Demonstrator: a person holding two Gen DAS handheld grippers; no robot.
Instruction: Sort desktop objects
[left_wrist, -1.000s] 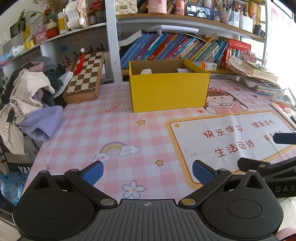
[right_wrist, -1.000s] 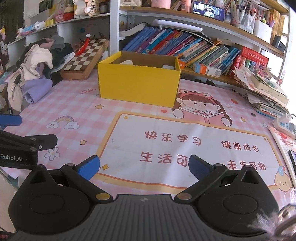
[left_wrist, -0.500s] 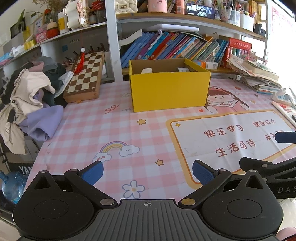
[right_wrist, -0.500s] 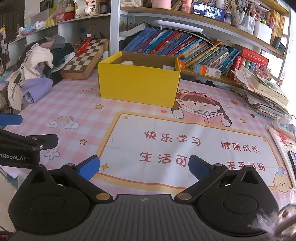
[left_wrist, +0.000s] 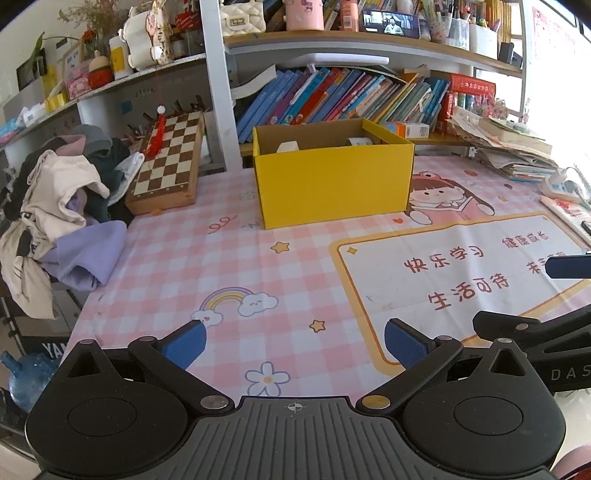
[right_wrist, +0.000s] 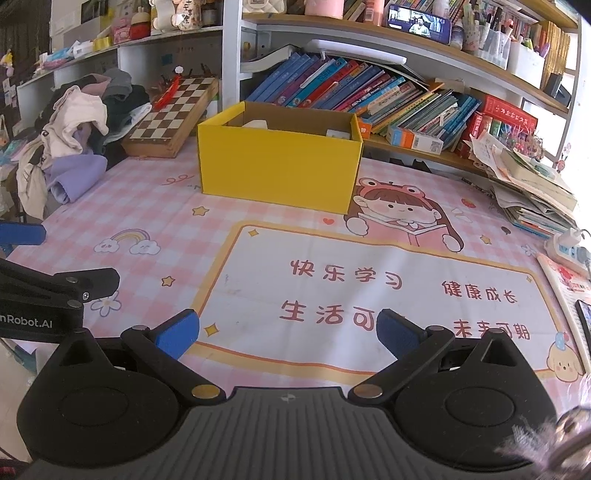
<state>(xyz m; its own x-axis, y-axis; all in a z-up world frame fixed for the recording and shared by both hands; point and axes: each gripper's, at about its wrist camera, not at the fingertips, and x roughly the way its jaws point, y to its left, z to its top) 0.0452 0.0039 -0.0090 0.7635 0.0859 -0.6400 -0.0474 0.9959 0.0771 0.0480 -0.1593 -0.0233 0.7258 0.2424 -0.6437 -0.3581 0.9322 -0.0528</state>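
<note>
A yellow cardboard box (left_wrist: 332, 181) stands open at the back middle of the pink checked desk mat (left_wrist: 236, 266); it also shows in the right wrist view (right_wrist: 277, 168). White items lie inside it, mostly hidden by its walls. My left gripper (left_wrist: 293, 341) is open and empty, low over the near part of the mat. My right gripper (right_wrist: 286, 332) is open and empty over the white printed panel (right_wrist: 369, 288). Each gripper shows at the edge of the other's view.
A wooden chessboard (left_wrist: 168, 162) leans at the back left beside a pile of clothes (left_wrist: 62, 206). Bookshelves (left_wrist: 332, 96) run behind the box. Stacked papers and books (right_wrist: 532, 192) and a power strip (right_wrist: 567, 249) lie at the right edge.
Both views have shifted very slightly. The box and both grippers keep their places and both stay open.
</note>
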